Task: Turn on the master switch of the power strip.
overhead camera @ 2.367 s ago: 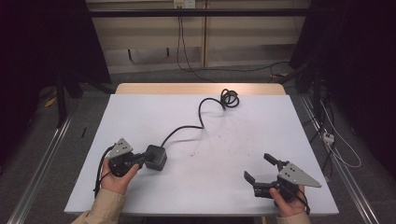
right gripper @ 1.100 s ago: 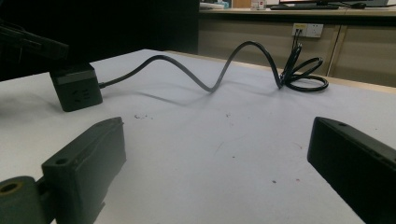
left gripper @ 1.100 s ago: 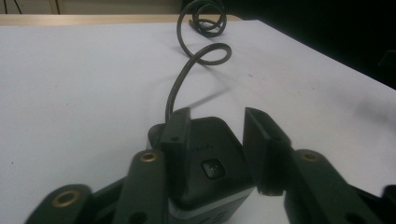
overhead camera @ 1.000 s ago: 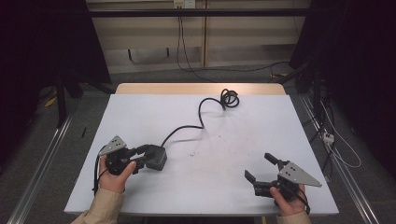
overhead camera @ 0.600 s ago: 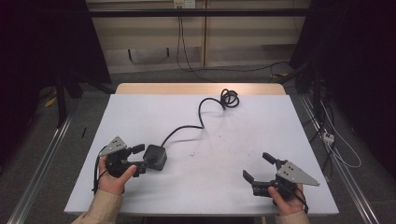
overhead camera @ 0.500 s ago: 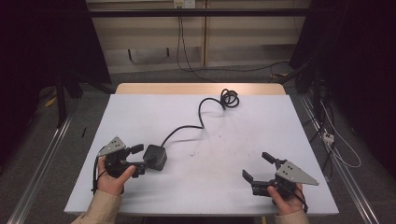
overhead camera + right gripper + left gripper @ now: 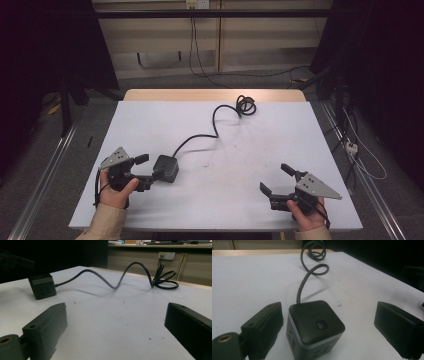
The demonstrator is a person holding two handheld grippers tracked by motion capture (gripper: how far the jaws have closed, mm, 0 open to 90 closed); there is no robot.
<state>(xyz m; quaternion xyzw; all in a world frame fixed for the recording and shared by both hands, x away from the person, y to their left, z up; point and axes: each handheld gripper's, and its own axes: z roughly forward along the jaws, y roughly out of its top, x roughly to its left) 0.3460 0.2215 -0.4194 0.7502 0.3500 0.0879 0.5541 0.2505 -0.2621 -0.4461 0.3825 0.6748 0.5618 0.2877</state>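
Note:
A black power cube with a button on top sits on the white table. Its dark cable snakes to a coil at the far edge. My left gripper lies at the cube's left side. Its jaws have just been opening and now stand open, with the cube between them in the left gripper view. One jaw is close beside the cube and the other well clear. My right gripper rests open near the front right, with bare table between its jaws and the cube far off.
Beyond the table's far edge a wall socket holds hanging wires. More cables lie on the floor at the right. A metal rail runs along the left side.
The left gripper's jaws spread apart and let go of the power cube, and the hand drew back slightly to the left. The cube stayed put. The right gripper kept still.

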